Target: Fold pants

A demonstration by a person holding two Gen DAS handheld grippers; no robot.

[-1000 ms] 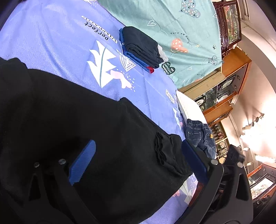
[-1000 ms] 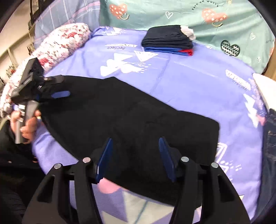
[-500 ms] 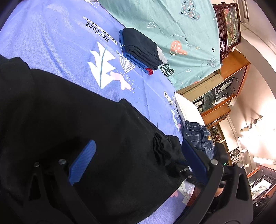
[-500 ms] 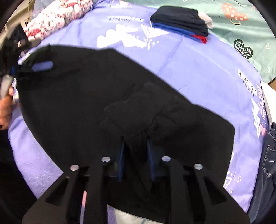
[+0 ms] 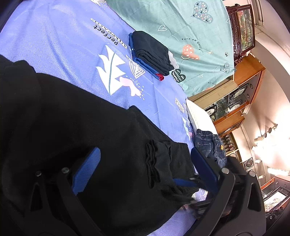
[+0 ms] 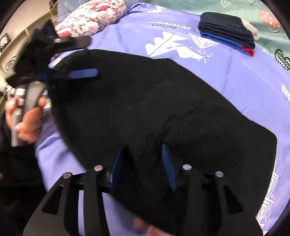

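Black pants (image 5: 76, 116) lie spread on the purple bedsheet (image 5: 54, 41). My left gripper (image 5: 145, 168) stands wide open over the pants and holds nothing. In the right wrist view, a hand (image 6: 27, 118) holds the left gripper (image 6: 92, 57) at the far left end of the pants (image 6: 145, 87). My right gripper (image 6: 143, 159) points down onto the near edge. Its jaws are opening, with a raised ridge of black fabric between the blue pads (image 6: 168, 163). In the left wrist view, the right gripper (image 5: 188, 183) sits beside bunched fabric.
A stack of folded dark clothes (image 5: 150, 52) lies further back on the bed, near a teal sheet (image 5: 181, 27). Blue jeans (image 5: 210, 147) lie at the bed's right edge, by wooden cabinets (image 5: 235, 101). A floral pillow (image 6: 90, 16) is behind the left gripper.
The right gripper came down onto the pants, closed on a fold of fabric, then widened again. The fabric there is now bunched. The left gripper stayed still and open.
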